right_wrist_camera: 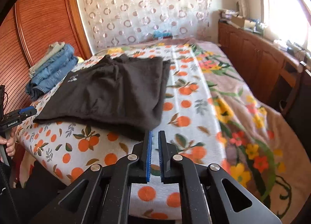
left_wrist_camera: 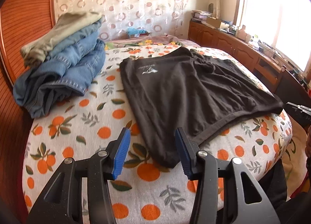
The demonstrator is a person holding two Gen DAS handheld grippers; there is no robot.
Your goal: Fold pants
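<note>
Dark brown pants [left_wrist_camera: 184, 91] lie folded flat on the orange-print sheet [left_wrist_camera: 77, 126] of a bed. In the left wrist view my left gripper [left_wrist_camera: 152, 132] hovers open over the near corner of the pants, nothing between its blue pads [left_wrist_camera: 122, 152]. My right gripper [right_wrist_camera: 155, 132] sits just off the pants' [right_wrist_camera: 108, 91] near right corner, its jaws closed to a thin slit with nothing in it. The right wrist view also shows the left gripper [right_wrist_camera: 27, 111] at the far left, held by a hand [right_wrist_camera: 9, 146].
A stack of folded jeans and a khaki garment [left_wrist_camera: 68, 68] sits at the back left of the bed, against a wooden wardrobe [left_wrist_camera: 23, 20]. A floral blanket [right_wrist_camera: 243, 107] covers the bed's right side. A wooden cabinet [right_wrist_camera: 262, 64] with clutter runs under the window.
</note>
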